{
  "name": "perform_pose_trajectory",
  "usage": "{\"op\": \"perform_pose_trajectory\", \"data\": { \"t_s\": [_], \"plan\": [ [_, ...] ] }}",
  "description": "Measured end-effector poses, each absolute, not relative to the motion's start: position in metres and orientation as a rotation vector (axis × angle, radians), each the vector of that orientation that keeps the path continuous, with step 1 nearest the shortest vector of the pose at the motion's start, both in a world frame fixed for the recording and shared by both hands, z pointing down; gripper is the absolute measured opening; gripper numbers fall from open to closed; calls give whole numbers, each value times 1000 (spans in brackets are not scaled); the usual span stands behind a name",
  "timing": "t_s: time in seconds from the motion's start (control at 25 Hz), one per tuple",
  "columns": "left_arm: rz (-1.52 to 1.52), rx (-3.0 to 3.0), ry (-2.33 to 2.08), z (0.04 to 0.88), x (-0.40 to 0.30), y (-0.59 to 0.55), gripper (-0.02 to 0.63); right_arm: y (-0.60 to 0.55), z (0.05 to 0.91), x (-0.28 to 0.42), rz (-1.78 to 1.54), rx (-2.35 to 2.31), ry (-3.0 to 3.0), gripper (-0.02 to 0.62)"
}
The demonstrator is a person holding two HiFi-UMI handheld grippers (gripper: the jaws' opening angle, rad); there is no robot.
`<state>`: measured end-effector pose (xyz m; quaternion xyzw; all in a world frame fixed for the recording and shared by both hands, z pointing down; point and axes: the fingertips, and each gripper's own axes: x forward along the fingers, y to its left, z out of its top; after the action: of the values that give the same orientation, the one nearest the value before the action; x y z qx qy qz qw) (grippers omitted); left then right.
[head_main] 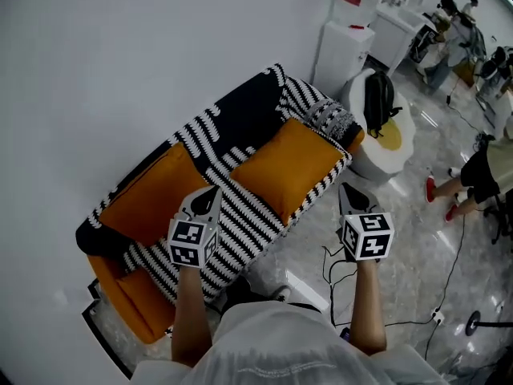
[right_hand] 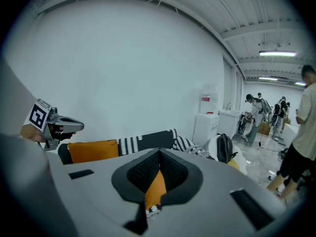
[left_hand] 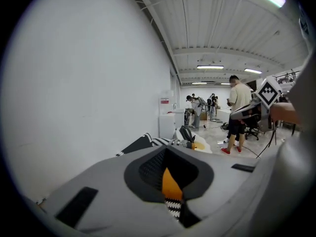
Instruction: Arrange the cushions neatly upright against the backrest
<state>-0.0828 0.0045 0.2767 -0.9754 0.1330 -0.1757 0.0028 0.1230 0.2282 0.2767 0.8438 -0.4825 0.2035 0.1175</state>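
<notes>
An orange sofa [head_main: 136,311] under a black-and-white striped throw [head_main: 240,219] stands along the white wall. One orange cushion [head_main: 152,197] leans on the backrest at the left. A second orange cushion [head_main: 287,167] lies tilted toward the right end. My left gripper [head_main: 210,192] hovers above the seat's front edge, jaws shut and empty. The right gripper [head_main: 350,191] hangs over the floor beside the sofa's right front corner, also shut and empty. Orange fabric and stripes show through the slit of the left gripper [left_hand: 173,194] and the right gripper [right_hand: 150,196].
A white round seat with a black backpack [head_main: 378,103] stands past the sofa's right end, and a white cabinet [head_main: 345,46] is behind it. Cables [head_main: 449,255] trail over the glossy floor. A person [head_main: 481,175] stands at the right, and others are farther back.
</notes>
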Motion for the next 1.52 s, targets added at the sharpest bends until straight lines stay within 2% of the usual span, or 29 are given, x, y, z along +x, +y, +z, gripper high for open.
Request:
{"op": "perform_pose_trajectory", "data": {
  "t_s": [0.44, 0.8, 1.32, 1.52],
  "plan": [
    [-464, -3032, 328, 235, -32, 109, 14, 350, 246, 149, 606, 2607, -1411, 3],
    [-465, -3047, 251, 246, 35, 129, 14, 369, 250, 202, 603, 2683, -1378, 3],
    [-447, -3137, 389, 262, 211, 99, 14, 348, 252, 371, 589, 2617, -1460, 3],
    [-455, -3134, 398, 267, 254, 88, 14, 324, 253, 425, 600, 2608, -1494, 3]
  ]
}}
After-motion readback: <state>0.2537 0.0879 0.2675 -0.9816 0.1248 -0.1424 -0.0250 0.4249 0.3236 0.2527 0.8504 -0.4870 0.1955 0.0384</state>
